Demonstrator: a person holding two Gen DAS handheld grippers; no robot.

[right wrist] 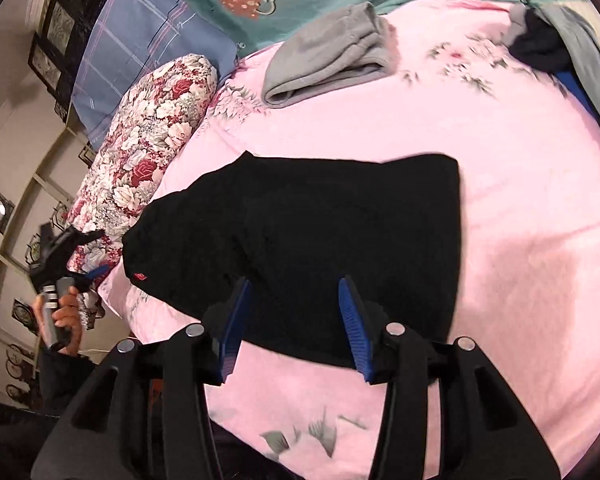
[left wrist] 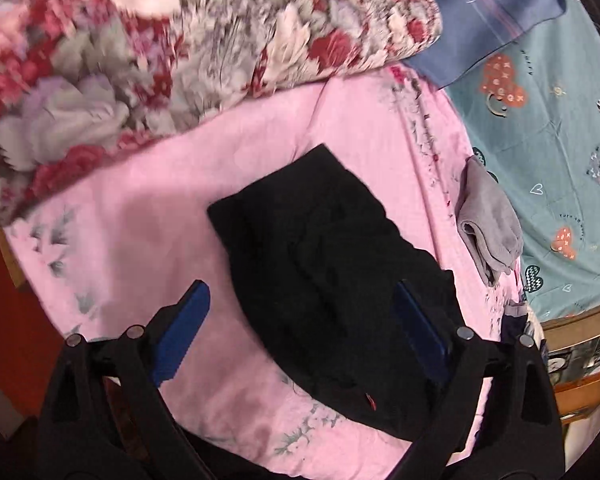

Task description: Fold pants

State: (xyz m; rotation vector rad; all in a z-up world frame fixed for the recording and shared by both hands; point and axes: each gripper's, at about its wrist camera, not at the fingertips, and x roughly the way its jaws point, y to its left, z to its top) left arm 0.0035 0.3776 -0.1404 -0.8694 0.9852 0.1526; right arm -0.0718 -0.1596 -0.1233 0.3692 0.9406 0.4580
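Pants (right wrist: 312, 248) lie on the pink bed sheet (right wrist: 520, 200), already a compact black rectangle, red tag at its 9 o'clock corner in my right view. My read: the fold is nearly or fully done.

Right claw (right wrist: 296, 320) hovers over the near edge of the pants, fingers apart, gripping nothing. It looks lined up for a last tuck or a press, or else I've just let go; can't tell which.

Left claw (left wrist: 300, 328) is spread wide, empty, one finger over the sheet, the other over the pants' edge. In the right view it sits off at 9 o'clock, well apart from the pants, probably parked clear so it doesn't drag cloth.

Grey garment (right wrist: 332, 52) lies folded at 12 o'clock, apart from the pants; likely the done pile. Floral quilt (left wrist: 140, 60) is bunched up at 10 o'clock, leaving the sheet free to work on.
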